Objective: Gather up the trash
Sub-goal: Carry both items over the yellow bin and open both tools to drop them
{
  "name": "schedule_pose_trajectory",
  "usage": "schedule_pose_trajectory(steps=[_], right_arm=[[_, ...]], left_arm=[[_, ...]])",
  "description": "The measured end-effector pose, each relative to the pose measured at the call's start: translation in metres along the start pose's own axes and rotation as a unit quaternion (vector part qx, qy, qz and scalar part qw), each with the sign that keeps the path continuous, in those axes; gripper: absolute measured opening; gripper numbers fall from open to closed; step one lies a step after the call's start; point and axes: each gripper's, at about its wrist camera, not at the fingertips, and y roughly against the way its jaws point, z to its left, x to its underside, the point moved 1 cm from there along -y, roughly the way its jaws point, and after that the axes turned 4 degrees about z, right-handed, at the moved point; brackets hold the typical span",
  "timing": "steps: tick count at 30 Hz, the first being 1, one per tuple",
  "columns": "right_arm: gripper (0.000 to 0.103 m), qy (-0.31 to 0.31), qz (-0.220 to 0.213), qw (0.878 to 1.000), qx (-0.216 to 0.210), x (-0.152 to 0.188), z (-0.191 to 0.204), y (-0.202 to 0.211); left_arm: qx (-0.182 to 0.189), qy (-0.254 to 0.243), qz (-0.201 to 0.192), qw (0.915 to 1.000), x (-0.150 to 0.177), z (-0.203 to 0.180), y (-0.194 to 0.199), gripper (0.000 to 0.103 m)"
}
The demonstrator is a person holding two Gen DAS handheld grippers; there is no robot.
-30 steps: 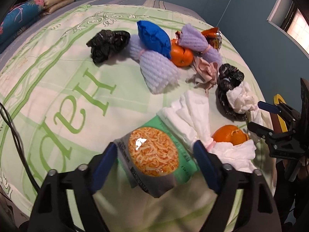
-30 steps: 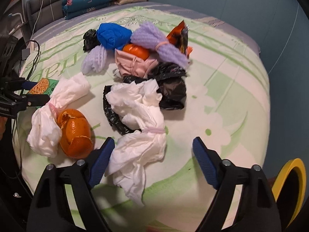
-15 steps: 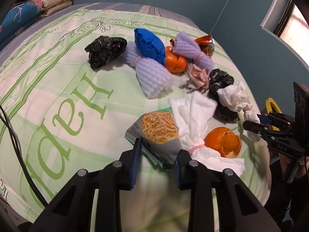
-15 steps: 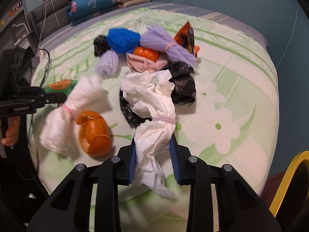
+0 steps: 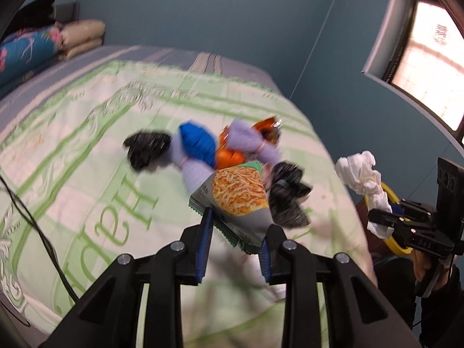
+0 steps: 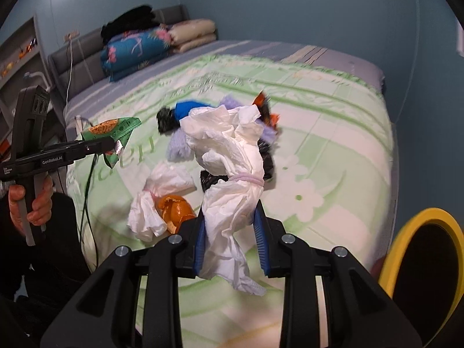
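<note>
My left gripper [image 5: 235, 232] is shut on a green noodle packet [image 5: 237, 194] and holds it lifted above the bed; the packet also shows in the right wrist view [image 6: 111, 133]. My right gripper [image 6: 230, 229] is shut on a white tissue bundle tied with a pink band [image 6: 229, 156], lifted off the bed; the bundle also shows in the left wrist view [image 5: 362, 177]. A second white tissue bundle [image 6: 156, 200] and orange peel [image 6: 177, 211] lie on the bed near its front edge.
More trash lies mid-bed: blue bag [image 5: 197, 142], purple nets [image 5: 249, 142], black bags [image 5: 146, 148], an orange [image 5: 229, 156], an orange wrapper [image 5: 268, 129]. A yellow-rimmed bin [image 6: 420, 261] stands right of the bed. Folded bedding [image 6: 136, 49] is at the headboard.
Both grippers, which closed on their items half a second ago, have lifted them off the bed: the left raised the noodle packet, the right raised the tissue bundle.
</note>
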Motion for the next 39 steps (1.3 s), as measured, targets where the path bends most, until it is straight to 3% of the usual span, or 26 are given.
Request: schedule_pose_trajectory(steps=[9,16,26,39], right_arm=[[0.028,-0.064,-0.065,0.994,0.060,0.009,-0.049,0.072],[0.028,-0.132,-0.100,0.974,0.157,0.032,-0.107,0.125],[0.028,-0.220,-0.096,0.947,0.213,0.072,-0.178,0.151],[0.028,-0.314,-0.052,0.920,0.229,0.125,-0.242,0.133]], left_arm=[[0.058,-0.071,-0.042,0.9949,-0.042,-0.098,0.011,0.027],[0.112,-0.129,-0.040,0.9844,-0.063,-0.188,-0.011,0.027],[0.174,-0.199,0.019,0.9643,-0.061,-0.311,-0.090,0.027],[0.213,-0.224,0.124,0.9429,-0.027,-0.387,-0.203,0.028]])
